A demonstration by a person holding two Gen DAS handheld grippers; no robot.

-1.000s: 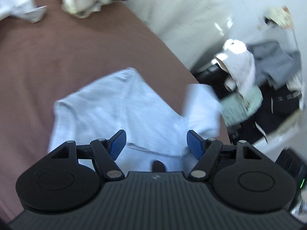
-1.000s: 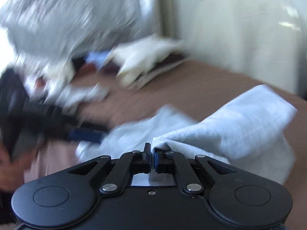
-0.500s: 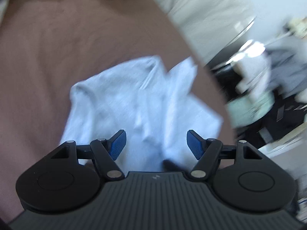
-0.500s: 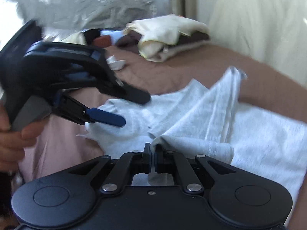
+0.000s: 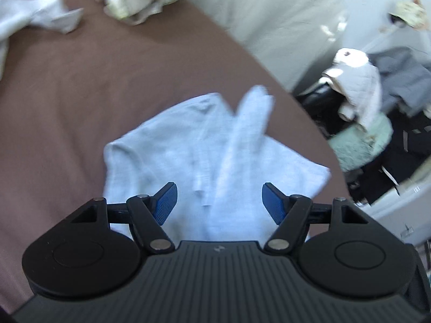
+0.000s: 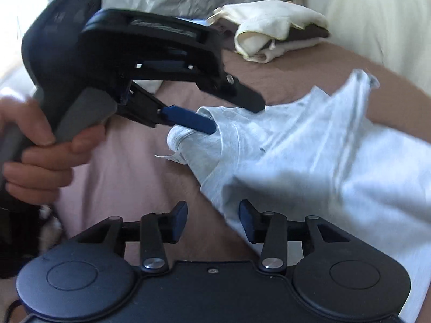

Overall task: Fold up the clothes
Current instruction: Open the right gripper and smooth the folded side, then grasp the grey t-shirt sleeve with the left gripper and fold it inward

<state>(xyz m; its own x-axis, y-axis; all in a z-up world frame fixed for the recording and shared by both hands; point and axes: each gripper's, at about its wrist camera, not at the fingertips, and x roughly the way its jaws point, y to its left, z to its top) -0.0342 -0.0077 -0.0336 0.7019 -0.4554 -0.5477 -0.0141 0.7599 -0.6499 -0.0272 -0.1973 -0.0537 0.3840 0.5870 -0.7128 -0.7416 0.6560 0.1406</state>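
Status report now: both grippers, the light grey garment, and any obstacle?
Left gripper open, over light grey garment. Right gripper open, grips nothing. Garment rumpled on brown bed, unfolded. Nothing in the way.

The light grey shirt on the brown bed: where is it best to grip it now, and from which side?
Probably the bunched corner of the light grey shirt, approached from the left: it stands raised off the brown bed, and the open left gripper is already there.

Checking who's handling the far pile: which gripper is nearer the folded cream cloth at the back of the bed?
Left. In the right wrist view the left gripper sits between the camera and the folded cream cloth, over the light grey garment; the right gripper is farther back.
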